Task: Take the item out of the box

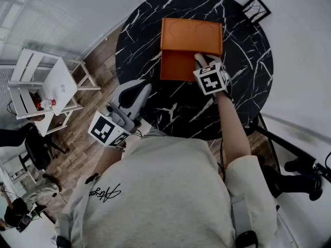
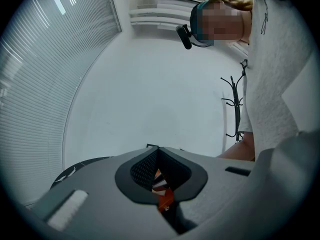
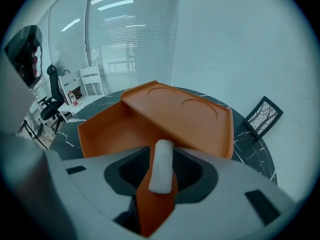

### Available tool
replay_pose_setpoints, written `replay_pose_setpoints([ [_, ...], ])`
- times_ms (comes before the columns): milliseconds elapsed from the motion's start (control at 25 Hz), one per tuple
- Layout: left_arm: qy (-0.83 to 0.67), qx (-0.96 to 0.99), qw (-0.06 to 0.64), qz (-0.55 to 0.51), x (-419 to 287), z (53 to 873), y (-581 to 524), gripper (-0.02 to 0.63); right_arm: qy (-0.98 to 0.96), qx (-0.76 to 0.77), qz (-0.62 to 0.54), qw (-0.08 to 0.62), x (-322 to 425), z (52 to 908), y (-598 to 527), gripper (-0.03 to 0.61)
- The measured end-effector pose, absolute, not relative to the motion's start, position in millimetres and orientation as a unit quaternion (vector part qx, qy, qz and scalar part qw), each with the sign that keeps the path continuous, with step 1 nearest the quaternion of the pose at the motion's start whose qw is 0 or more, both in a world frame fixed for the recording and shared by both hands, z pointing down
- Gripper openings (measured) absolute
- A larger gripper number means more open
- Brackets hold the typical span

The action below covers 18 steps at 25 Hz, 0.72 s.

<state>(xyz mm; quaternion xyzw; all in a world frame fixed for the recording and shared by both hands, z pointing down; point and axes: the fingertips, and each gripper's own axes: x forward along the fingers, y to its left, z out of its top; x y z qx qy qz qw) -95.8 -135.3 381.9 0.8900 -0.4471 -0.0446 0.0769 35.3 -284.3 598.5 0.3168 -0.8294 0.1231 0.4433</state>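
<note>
Left gripper (image 2: 158, 156) jaws together; white wall (image 2: 150, 94) ahead, coat rack (image 2: 234, 104) right.

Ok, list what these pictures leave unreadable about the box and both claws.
- Part of the box under the lid: the lid covers it, head and right gripper views.
- The orange strip below the white piece in the right claw: box wall or item, the claw's body hides its end.
- The sliver seen past the shut left claw: too small, left gripper view.

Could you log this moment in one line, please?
right gripper jaws shut on small white cylinder; open orange box on black marble table; left gripper shut
</note>
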Motion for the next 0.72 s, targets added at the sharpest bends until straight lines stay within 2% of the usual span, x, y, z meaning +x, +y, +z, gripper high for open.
replay_pose_setpoints([
  [720, -0.453, 0.886, 0.082, -0.052, -100.9, 385.3, -138.1, 0.002, -0.796, 0.314, 0.147, 0.495, 25.8, 618.8, -289.4, 0.129],
])
